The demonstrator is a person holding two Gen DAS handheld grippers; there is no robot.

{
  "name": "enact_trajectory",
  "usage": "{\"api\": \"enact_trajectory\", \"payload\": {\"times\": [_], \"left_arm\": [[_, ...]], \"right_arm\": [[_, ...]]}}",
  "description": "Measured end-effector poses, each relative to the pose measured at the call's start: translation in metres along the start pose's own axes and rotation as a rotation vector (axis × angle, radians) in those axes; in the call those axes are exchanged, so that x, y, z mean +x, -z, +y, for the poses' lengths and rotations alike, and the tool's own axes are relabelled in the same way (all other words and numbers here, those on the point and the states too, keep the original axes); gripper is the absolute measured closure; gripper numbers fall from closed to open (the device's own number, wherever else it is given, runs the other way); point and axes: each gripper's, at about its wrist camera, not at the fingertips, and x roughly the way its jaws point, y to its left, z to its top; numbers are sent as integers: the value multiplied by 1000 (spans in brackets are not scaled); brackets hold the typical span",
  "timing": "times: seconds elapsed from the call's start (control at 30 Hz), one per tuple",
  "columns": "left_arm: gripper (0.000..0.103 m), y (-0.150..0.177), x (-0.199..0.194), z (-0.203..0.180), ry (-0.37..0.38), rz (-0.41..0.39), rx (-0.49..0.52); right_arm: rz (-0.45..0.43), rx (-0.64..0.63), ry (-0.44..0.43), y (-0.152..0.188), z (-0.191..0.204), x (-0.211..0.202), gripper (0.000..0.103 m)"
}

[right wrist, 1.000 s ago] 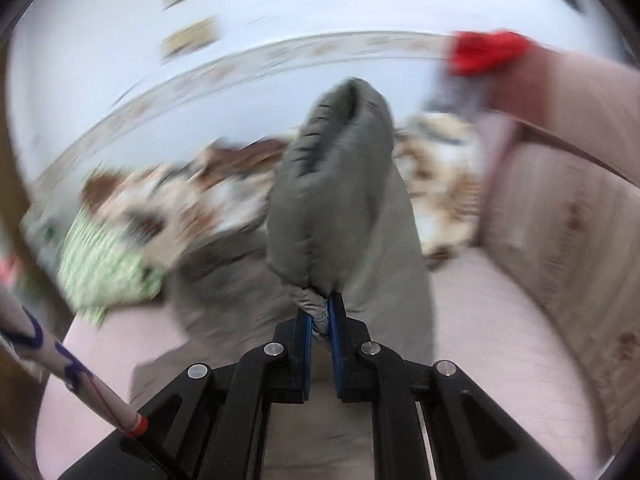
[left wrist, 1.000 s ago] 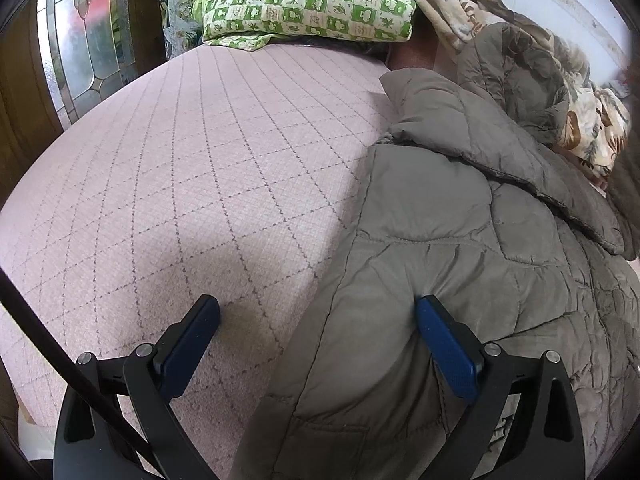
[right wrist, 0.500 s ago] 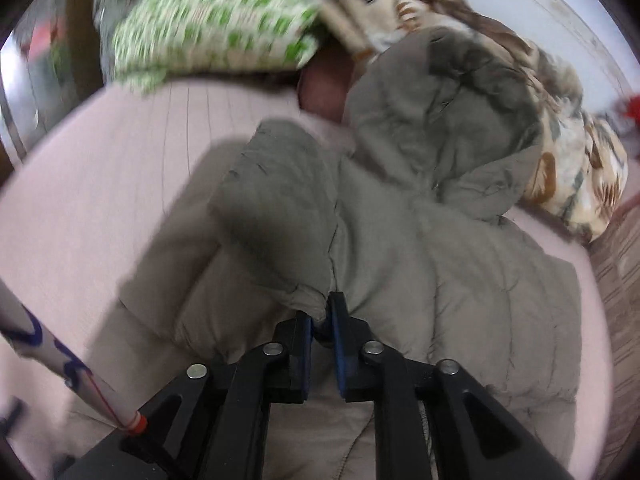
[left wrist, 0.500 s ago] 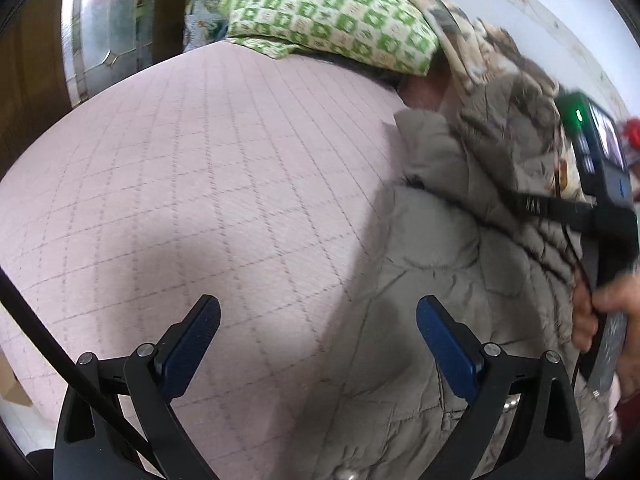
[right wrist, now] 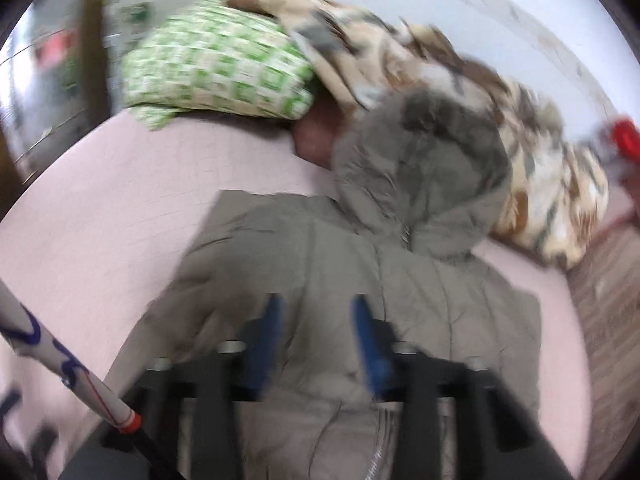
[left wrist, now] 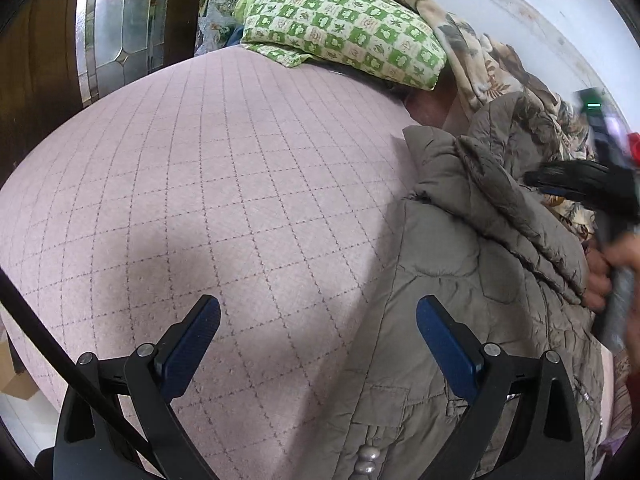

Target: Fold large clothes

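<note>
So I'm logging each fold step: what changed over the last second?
The right gripper carried the sleeve across onto the grey padded jacket, then let go; its fingers now stand apart. The left gripper stayed open and empty at the jacket's edge; the green checked pillow did not move.

A green checked pillow (left wrist: 344,28) lies at the head of the pink quilted bed (left wrist: 200,200), touching a floral blanket (right wrist: 540,168).
</note>
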Motion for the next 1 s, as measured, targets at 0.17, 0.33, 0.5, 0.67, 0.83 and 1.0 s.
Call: {"api": "enact_trajectory", "payload": {"times": [0.17,0.33,0.5,0.67,0.83,1.0], "left_arm": [[5,-3,3,-6,-20,-15,26],[5,-4,9,-14,-28,-1,49],[5,2,0,-28,-28,-29,109],[5,-8,-13,-59,2,-34,186],[5,-34,4,-93,63,23,179],[5,-35,24,-92,65,-16,200]], "right_arm": [[172,161,-116,-7,7,76,89],[190,24,-141,2,65,87,97],[150,93,-227,0,35,63,88],[64,175,-153,-2,-29,15,68],[15,202,-19,-21,-87,-13,54],[-48,324,11,-60,-130,-21,22]]}}
